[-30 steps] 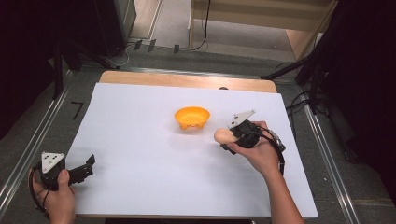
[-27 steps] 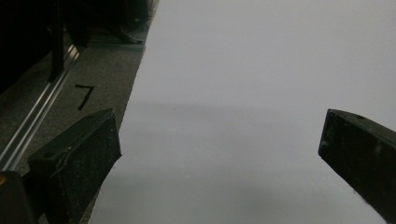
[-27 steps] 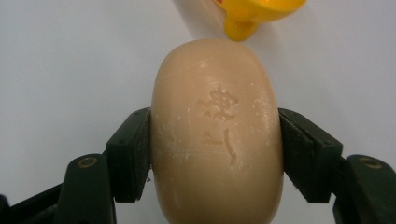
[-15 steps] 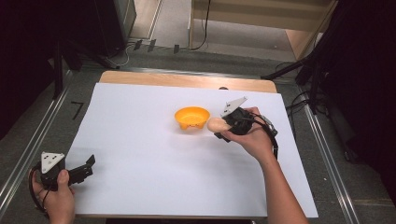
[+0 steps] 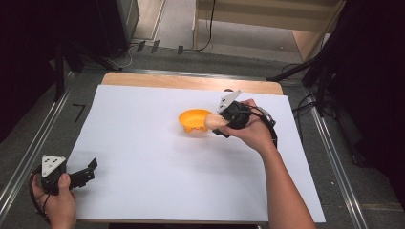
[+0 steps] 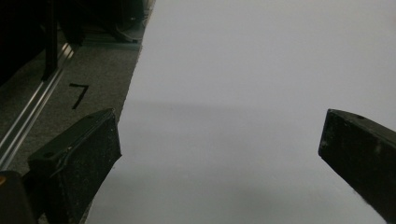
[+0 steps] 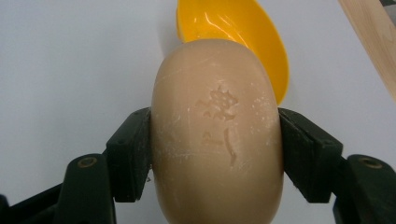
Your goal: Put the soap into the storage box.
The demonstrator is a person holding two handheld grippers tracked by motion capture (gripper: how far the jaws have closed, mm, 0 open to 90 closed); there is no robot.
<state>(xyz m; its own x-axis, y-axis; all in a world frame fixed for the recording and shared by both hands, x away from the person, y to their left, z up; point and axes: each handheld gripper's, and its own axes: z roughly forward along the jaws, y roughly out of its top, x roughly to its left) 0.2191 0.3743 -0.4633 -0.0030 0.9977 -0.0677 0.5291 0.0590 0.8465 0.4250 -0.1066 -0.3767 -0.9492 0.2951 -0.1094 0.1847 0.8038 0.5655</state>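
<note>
Over the near rim of the orange bowl [image 5: 193, 120], past mid-sheet on the white paper [image 5: 157, 157]: the right gripper [image 5: 220, 125] holds a beige oval soap bar [image 7: 217, 130], jaws clamped across its waist, one pad on each long side. Bar looks dense, stiff, smooth and rounded with a stamped mark on its face; probably slippery, so the broad middle is the safest place to hold, not the tapering ends. Bowl is glossy thin plastic, likely light and easily nudged; left gripper [image 5: 82, 175] rests near the sheet's front-left corner, jaws apart, empty.
</note>
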